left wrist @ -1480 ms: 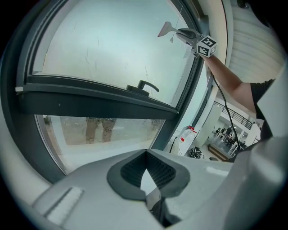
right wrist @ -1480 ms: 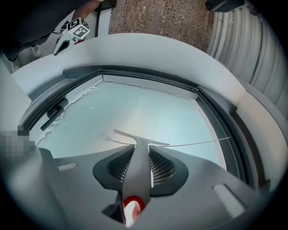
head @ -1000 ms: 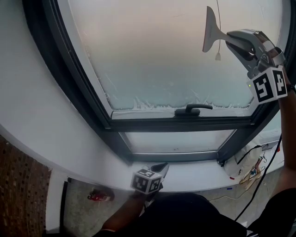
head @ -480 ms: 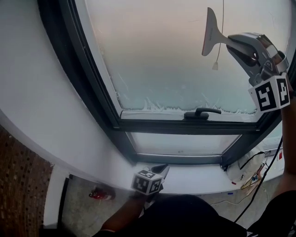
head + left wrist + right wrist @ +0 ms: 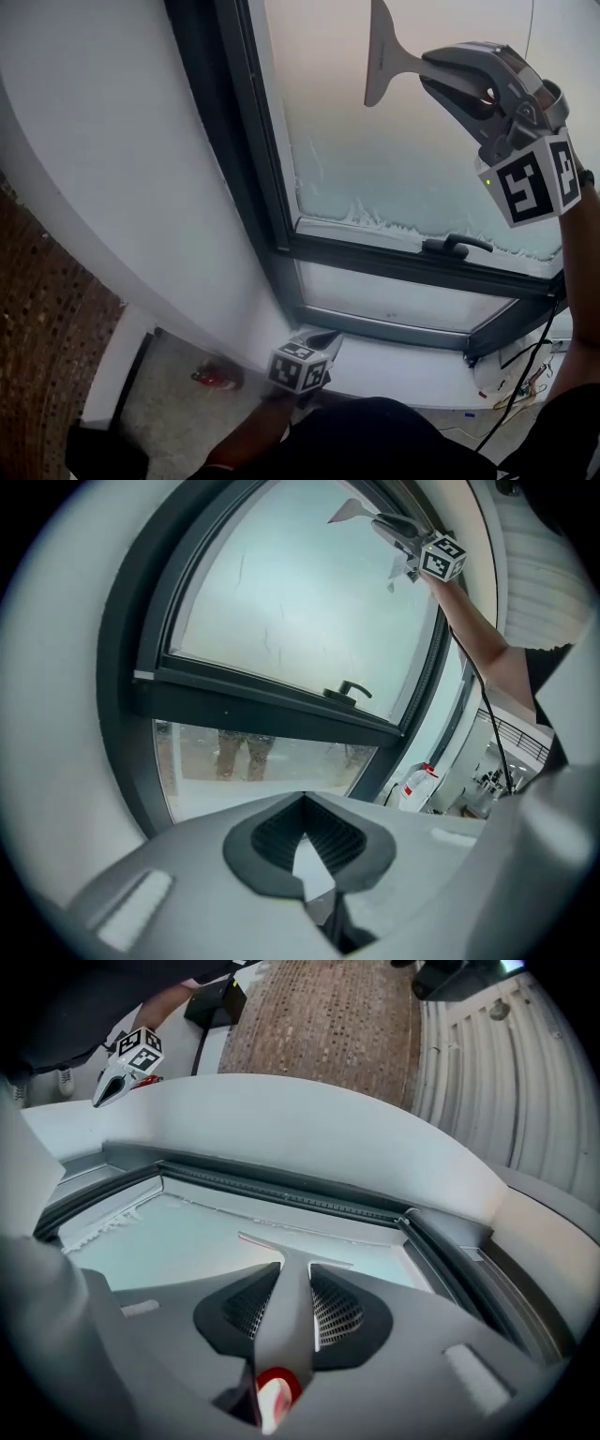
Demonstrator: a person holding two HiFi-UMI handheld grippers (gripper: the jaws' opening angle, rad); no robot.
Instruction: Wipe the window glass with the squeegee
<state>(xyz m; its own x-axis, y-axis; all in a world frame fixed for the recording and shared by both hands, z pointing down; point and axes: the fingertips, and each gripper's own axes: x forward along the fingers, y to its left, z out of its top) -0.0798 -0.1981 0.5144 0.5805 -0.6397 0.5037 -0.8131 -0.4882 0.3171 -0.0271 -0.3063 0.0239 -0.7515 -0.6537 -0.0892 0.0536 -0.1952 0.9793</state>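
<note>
1. Jaws of the right gripper (image 5: 439,73) are clamped on the handle of the squeegee (image 5: 380,56). Its blade is high on the window glass (image 5: 412,159), near the frame's left side.
2. The left gripper (image 5: 323,343) has its jaws together with nothing between them. It sits low by the sill (image 5: 403,361), well apart from the work.
3. No view settles whether the blade presses on the pane or hangs just off it.
4. This looks like a wiping stroke on the upper pane. A white foamy fringe (image 5: 361,216) lies along the pane's bottom edge, near the window handle (image 5: 457,246).
5. The next move probably calls for the blade flat and firmly against the glass, then one steady pull down toward that fringe.
</note>
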